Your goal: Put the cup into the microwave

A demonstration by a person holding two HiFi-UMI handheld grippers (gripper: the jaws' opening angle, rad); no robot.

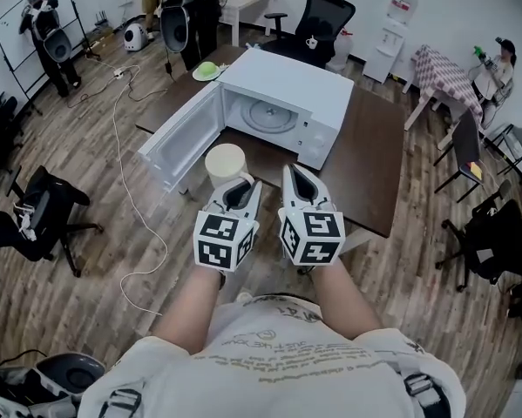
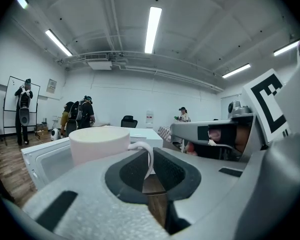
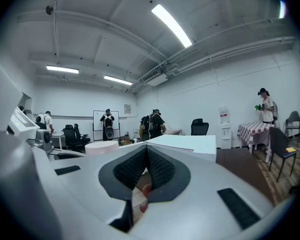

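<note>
Nearest: pale T-shirt (image 1: pixel 278 355) at bottom edge, both forearms (image 1: pixel 195 299) reaching fwd. Just ahead, L gripper (image 1: pixel 240 187) and R gripper (image 1: pixel 296 178) side by side, marker cubes up.

L gripper view: jaws pinched on thin white handle (image 2: pixel 147 156) of cup (image 2: pixel 99 143), loop running down betw. the pads, cup body out left beyond the tips. R gripper view: jaws closed together, nothing of the task's betw. them.

In head view, cup just in front of microwave (image 1: pixel 287 90), beside the swung-open door (image 1: pixel 175 142), over near part of dark table (image 1: pixel 374 146). Can't tell if base rests on table or hangs clear. Cavity open, turntable (image 1: pixel 267 115) bare, cup not yet inside.

Handling, as judged: looks ceramic, so stiff, fairly heavy for its size, breakable, glazed = slippery. Gripped by handle only, so weight offset to one side; likely to swing or twist round the pinch. Best hold deep on the loop, close to cup wall, rim level, slow travel. Risk of a knock vs. door edge or cavity lip on the way in. Set flat on turntable before easing off.
</note>
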